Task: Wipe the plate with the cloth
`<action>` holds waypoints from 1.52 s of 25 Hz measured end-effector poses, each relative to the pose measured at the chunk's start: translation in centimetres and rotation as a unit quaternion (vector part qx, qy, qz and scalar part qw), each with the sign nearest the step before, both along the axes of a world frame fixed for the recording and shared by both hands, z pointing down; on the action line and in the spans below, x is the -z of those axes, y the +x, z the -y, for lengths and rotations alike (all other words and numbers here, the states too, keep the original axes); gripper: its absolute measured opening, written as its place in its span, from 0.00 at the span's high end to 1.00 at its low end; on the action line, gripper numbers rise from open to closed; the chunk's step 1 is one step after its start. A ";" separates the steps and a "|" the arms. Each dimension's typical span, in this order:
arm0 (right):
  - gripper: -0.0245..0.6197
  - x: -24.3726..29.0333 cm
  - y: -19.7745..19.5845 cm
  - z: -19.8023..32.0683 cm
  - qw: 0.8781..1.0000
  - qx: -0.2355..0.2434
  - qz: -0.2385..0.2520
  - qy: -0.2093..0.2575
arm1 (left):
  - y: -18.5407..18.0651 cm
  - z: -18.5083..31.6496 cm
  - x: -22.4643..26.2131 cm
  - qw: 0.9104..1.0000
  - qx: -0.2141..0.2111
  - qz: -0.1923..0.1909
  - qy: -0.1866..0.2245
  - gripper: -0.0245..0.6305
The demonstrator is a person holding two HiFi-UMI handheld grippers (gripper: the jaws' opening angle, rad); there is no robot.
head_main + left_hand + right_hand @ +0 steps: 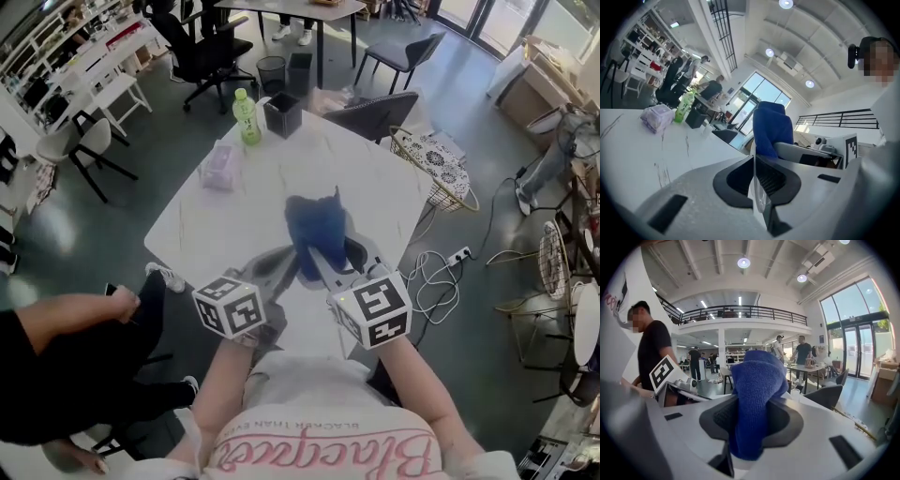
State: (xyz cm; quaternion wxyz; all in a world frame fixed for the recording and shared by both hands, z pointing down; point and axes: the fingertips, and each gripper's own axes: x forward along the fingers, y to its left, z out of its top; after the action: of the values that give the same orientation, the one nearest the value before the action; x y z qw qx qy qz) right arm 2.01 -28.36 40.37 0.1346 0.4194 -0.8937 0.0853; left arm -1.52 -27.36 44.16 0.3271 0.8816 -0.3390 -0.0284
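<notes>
A blue cloth [317, 231] hangs bunched above the white marbled table [234, 225], and my right gripper [345, 261] is shut on it. In the right gripper view the cloth [756, 399] fills the gap between the jaws. My left gripper [281, 270] is shut on a thin, pale plate [757, 194], seen edge-on and upright between its jaws. From the left gripper view the cloth [771, 127] sits just beyond the plate, with the right gripper's body to its right. In the head view the plate is hard to make out.
A green bottle [247, 116], a black box [283, 113] and a pinkish tissue pack [218, 167] stand at the table's far side. Dark chairs [375, 112] and a gold wire basket [441, 167] lie beyond it. A person [66, 366] sits at the left.
</notes>
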 end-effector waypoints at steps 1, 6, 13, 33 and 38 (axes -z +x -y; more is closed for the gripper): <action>0.77 0.0 0.3 0.2 1.000 -0.005 0.001 0.000 | -0.2 0.0 0.1 1.000 0.000 -0.003 0.001 0.94; 0.77 -0.5 2.9 0.7 0.999 -0.034 -0.003 -0.005 | -0.5 0.0 0.4 1.000 0.001 -0.025 0.001 0.94; 0.76 -0.8 7.3 1.2 0.996 -0.093 -0.004 -0.007 | -0.2 0.3 0.5 1.000 -0.005 -0.023 0.008 0.94; 0.76 2.5 0.9 -3.6 0.999 -0.002 0.010 0.036 | -0.4 1.3 1.6 0.999 0.014 -0.029 0.017 0.94; 0.76 0.5 -0.6 -4.3 1.000 0.021 -0.006 0.004 | -0.4 1.3 2.9 0.997 0.017 -0.076 0.003 0.94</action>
State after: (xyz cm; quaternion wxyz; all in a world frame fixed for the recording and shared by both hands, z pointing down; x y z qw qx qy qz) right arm 1.41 -24.11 39.91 0.1397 0.4018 -0.9018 0.0766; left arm -1.90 -28.66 41.30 0.3486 0.8719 -0.3285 -0.1018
